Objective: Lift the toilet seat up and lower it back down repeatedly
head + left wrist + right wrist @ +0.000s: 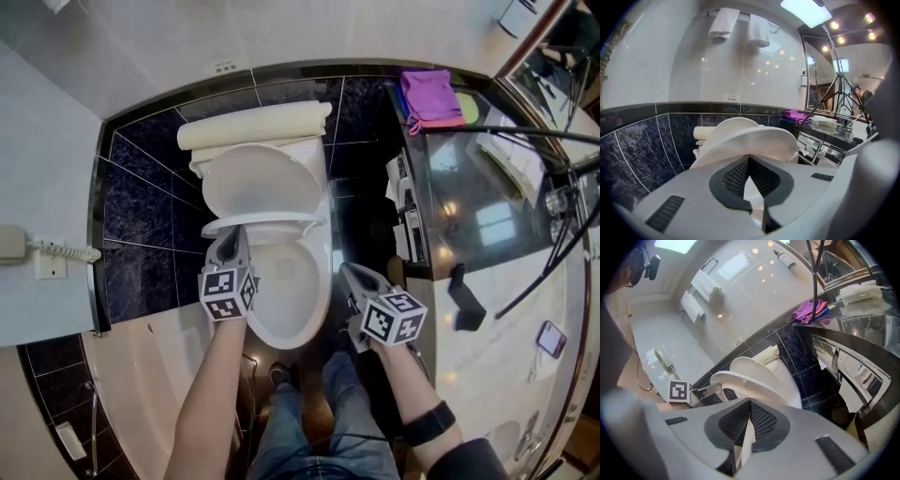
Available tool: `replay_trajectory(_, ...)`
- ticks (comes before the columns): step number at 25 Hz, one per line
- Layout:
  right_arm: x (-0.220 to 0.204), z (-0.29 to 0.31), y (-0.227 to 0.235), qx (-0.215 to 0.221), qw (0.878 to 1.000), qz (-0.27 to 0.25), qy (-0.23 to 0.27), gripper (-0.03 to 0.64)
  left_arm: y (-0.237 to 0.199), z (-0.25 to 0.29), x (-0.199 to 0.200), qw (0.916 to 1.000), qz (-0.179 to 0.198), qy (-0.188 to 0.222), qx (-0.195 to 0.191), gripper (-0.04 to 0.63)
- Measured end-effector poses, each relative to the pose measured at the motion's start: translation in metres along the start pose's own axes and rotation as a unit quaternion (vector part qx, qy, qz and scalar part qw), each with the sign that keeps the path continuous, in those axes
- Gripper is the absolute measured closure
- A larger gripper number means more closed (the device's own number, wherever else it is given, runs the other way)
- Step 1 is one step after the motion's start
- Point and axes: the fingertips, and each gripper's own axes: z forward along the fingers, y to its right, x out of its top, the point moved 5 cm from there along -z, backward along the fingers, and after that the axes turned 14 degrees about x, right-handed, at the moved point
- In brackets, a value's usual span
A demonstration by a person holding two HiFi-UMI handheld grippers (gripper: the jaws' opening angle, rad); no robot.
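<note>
The left gripper (pixel 234 232) has its jaws pressed together with nothing pinched. Its tips sit against the front rim of the toilet seat (pixel 291 222), at about 7 o'clock on the ring in the head view. The right gripper (pixel 345 272) is likewise closed on nothing. It hangs off the 4 o'clock side of the toilet bowl (pixel 305 305), apart from it. Each gripper's cube carries black-and-white square markers.

The counter (pixel 511 356) fills the 3 o'clock side of the head view. The bowl stands at the centre with its tank (pixel 253 127) at 12 o'clock. The lid (pixel 258 178) leans upright against the tank. The seat is tilted partway up, between lid and bowl.

A purple cloth (pixel 428 96) lies on the counter's far end at 1 o'clock. A wall phone (pixel 11 244) hangs at 9 o'clock. A smartphone (pixel 551 337) rests on the counter at 4 o'clock. A small wall plate (pixel 225 67) above the tank bears print too small to read.
</note>
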Motion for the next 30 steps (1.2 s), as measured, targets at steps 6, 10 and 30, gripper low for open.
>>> replay_trajectory(6,0.005,-0.005,-0.005,0.013,0.999,-0.031,-0.017,0.601,-0.002,0.037,0.021,0.9999,0.010,0.010,0.007,0.600)
replay_trajectory(10,0.006,-0.005,-0.006,0.015,0.998,-0.053,-0.034,0.601,-0.005,0.059,0.033,0.9997,0.012,0.012,0.014,0.600)
replay_trajectory(30,0.033,0.004,-0.041,0.013,0.992,-0.112,-0.050,0.601,-0.004,-0.028,0.048,0.9987,0.050,-0.005,-0.001,0.600)
